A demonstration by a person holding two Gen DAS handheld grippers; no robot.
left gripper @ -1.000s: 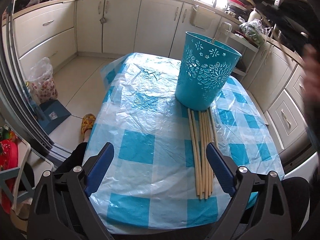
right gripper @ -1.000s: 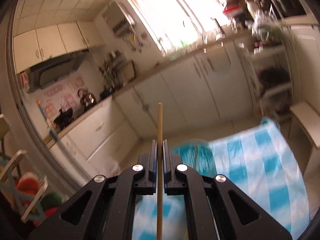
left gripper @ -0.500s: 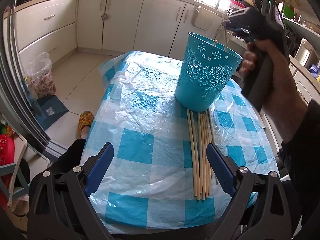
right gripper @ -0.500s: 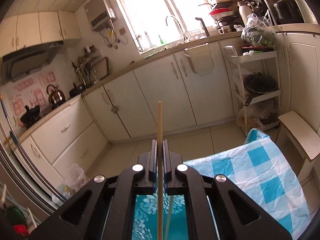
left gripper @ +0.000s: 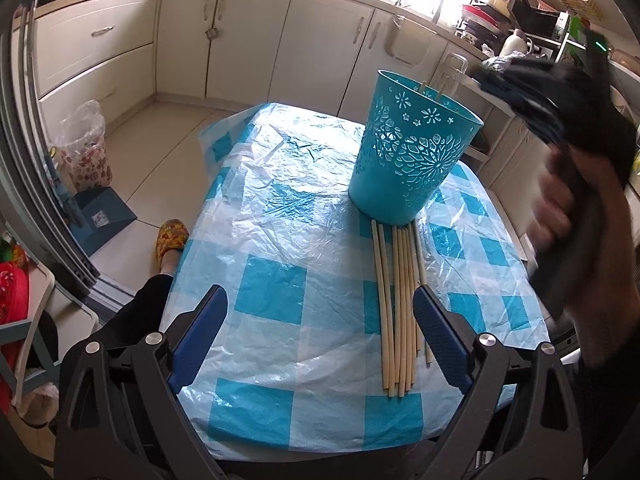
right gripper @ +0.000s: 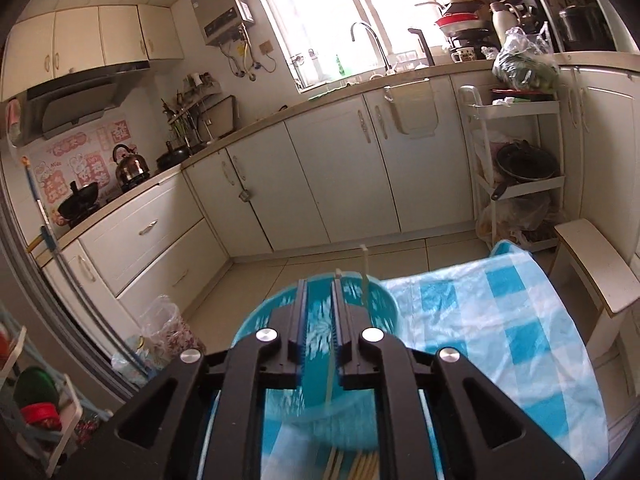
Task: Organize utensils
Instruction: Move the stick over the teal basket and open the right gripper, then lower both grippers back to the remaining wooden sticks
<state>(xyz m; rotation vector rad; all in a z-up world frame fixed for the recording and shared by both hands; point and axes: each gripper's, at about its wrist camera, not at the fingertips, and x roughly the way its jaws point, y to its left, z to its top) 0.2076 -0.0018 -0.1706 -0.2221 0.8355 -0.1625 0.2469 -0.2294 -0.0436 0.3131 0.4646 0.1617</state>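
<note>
A teal cut-out bucket stands on the blue-checked table, and two chopstick tips poke above its far rim. Several wooden chopsticks lie in a row in front of it. My left gripper is open and empty, low over the table's near edge. My right gripper hovers above the bucket, its jaws a little apart with nothing clamped. Two chopsticks stand inside the bucket. In the left wrist view the right gripper is blurred, up at the right of the bucket.
White kitchen cabinets run along the back. A white shelf trolley and a wooden stool stand by the table's far corner. A person's slippered foot is on the floor at the table's left.
My right gripper opened and let its chopstick drop into the bucket, then drew back to the right. The left gripper stayed still.
</note>
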